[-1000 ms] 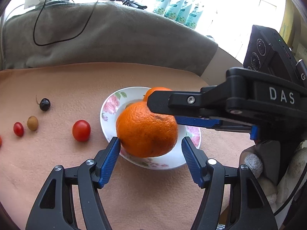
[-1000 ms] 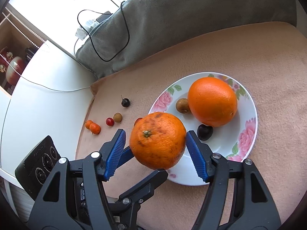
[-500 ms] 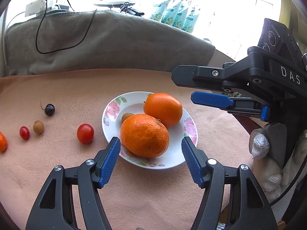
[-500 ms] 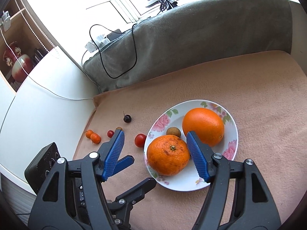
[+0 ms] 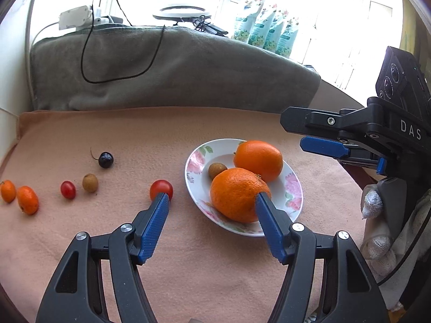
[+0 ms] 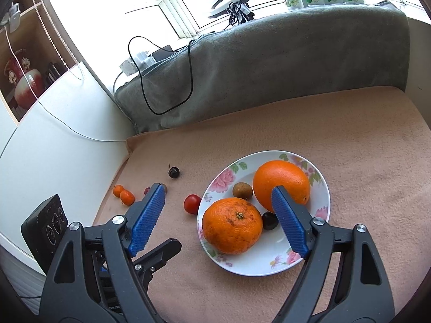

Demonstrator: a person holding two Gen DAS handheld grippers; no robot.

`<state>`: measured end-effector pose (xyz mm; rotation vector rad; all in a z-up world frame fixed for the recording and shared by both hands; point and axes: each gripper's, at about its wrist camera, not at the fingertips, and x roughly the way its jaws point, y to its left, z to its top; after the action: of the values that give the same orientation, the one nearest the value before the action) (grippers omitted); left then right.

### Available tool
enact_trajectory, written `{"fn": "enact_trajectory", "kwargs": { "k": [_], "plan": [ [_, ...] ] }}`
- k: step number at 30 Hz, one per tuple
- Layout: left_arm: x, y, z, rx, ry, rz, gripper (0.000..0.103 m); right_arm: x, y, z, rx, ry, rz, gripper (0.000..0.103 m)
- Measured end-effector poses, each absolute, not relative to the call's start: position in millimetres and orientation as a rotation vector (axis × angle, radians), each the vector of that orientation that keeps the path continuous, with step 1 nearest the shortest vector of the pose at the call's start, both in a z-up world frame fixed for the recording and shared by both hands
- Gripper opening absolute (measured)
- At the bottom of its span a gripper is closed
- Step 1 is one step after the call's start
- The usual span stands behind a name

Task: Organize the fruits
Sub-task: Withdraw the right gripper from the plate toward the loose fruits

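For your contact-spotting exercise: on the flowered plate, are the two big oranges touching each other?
Apart. The right wrist view shows bare plate between the rough orange and the smooth orange.

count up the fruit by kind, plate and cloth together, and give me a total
oranges: 2
longans: 2
dark cherries: 2
red cherry tomatoes: 2
kumquats: 2
total: 10

The rough-skinned orange mandarin (image 6: 232, 226), earlier clamped in the right gripper (image 6: 218, 197), now lies on the flowered white plate (image 6: 272, 262). That gripper is open and drawn back. The left gripper (image 5: 211, 202) now points nearer the pink blanket's left edge.
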<state>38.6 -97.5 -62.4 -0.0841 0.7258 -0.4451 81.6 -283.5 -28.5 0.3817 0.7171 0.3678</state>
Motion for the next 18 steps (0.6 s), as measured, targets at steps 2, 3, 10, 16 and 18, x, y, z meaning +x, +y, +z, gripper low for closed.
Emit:
{"fn": "enact_trajectory", "kwargs": {
  "k": [2,3,10,16,18],
  "plan": [
    [39.7,-90.1,-61.7,-0.086,0.722,-0.428,0.066,82.4,-281.1,-29.1,0.375,0.715,0.367,0.084],
    [40.3,-87.0,-61.5,-0.082,0.72,-0.417,0.066,82.8,-279.6,-29.4,0.37,0.714,0.368,0.084],
    [42.4,-63.3,-59.5,-0.094,0.703,-0.365,0.066,87.9,-269.0,-34.0,0.348,0.721,0.377,0.084],
    [44.2,-48.6,-58.5,-0.095,0.691,-0.33,0.066,91.4,-257.9,-34.0,0.296,0.712,0.38,0.084],
    [44.9,-43.1,-59.1,-0.094,0.689,-0.313,0.066,92.1,-254.5,-33.5,0.283,0.708,0.38,0.084]
  ]
}}
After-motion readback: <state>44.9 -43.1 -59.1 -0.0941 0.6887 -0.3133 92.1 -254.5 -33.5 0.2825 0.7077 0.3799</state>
